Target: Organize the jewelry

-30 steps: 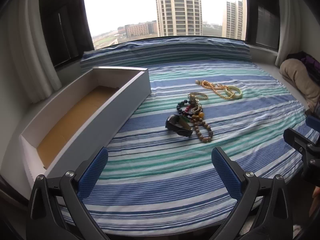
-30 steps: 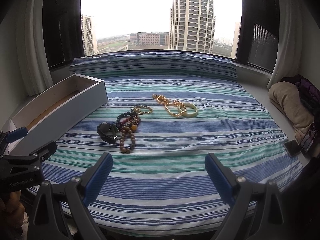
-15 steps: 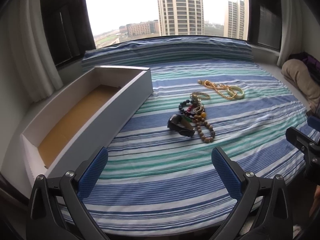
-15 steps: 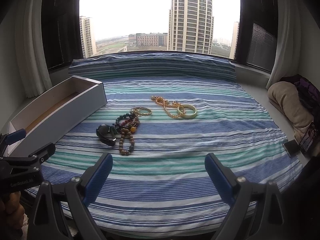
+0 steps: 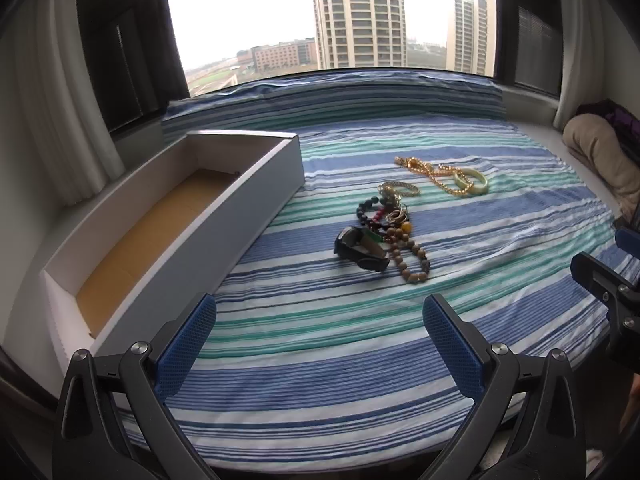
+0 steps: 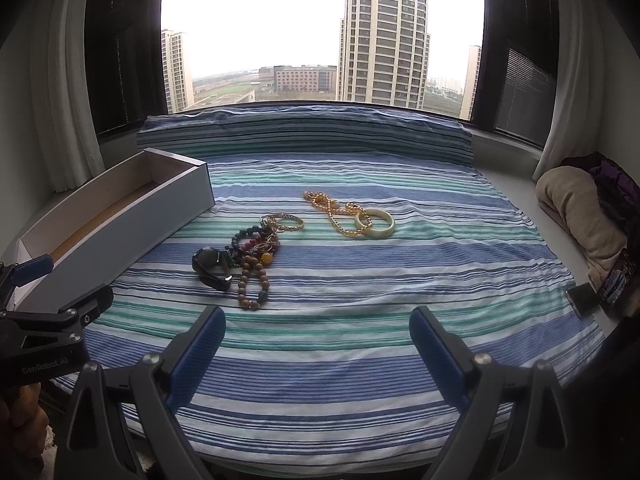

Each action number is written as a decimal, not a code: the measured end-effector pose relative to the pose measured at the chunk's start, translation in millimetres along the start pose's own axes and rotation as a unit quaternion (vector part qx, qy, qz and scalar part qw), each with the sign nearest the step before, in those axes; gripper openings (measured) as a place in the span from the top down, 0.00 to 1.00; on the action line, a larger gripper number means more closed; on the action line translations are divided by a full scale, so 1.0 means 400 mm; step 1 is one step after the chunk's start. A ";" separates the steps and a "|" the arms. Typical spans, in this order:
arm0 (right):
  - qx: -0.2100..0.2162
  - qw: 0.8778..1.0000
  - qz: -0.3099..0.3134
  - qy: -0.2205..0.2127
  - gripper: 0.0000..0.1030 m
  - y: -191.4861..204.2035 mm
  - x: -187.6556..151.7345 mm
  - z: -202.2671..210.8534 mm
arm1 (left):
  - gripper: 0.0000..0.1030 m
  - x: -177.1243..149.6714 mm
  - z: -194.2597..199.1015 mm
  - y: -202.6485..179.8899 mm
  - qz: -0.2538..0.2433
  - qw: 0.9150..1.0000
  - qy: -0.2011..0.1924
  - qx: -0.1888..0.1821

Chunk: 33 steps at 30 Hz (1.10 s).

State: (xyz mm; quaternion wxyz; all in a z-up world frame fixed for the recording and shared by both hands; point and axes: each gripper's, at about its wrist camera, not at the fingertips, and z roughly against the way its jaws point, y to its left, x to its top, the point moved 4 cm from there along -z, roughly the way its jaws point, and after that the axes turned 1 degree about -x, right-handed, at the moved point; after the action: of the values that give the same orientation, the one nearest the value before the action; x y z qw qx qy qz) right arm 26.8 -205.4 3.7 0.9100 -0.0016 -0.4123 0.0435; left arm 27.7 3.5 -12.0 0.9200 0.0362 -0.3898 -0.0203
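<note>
1. Striped blue, teal and white bedding (image 5: 360, 360) covers the bed and carries all the jewelry; nothing is in the box yet.
2. Jewelry lies in two groups mid-bed: a tangled cluster of beaded bracelets (image 5: 394, 236) touching a dark watch-like band (image 5: 360, 250), and, apart from it towards the window, a gold chain (image 5: 428, 174) touching a pale green bangle (image 5: 472, 182).
3. A long white box (image 5: 192, 216) with a brown floor sits open along the bed's left edge, just beside the cluster; judged to be the receptacle, placed for a short carry.
4. Left gripper (image 5: 320, 336) has its fingers spread wide and holds nothing; it hovers short of the cluster.
5. Right gripper (image 6: 318, 340) likewise has its fingers spread and empty, aimed at the same items.
6. Against the earlier frames, both views show the jewelry slightly nearer and lower in frame: a slow joint approach. No item has shifted.
7. Judgement: sorting has not begun; tangled strands may lift together.
</note>
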 end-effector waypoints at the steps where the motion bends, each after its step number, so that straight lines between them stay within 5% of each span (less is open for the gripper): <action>1: 0.000 1.000 0.000 0.001 0.08 0.000 -0.001 -0.001 | 0.00 0.000 0.000 0.000 0.000 1.000 0.001 0.000; 33: -0.004 1.000 0.002 0.007 0.08 0.004 -0.002 -0.010 | 0.00 0.002 -0.004 0.002 -0.002 1.000 0.001 0.001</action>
State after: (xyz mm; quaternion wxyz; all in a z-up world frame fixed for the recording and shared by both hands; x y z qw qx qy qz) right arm 29.2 -203.7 0.2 0.9129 -0.0064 -0.4058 0.0434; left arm 29.3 4.2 -12.6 0.9201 0.0375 -0.3892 -0.0219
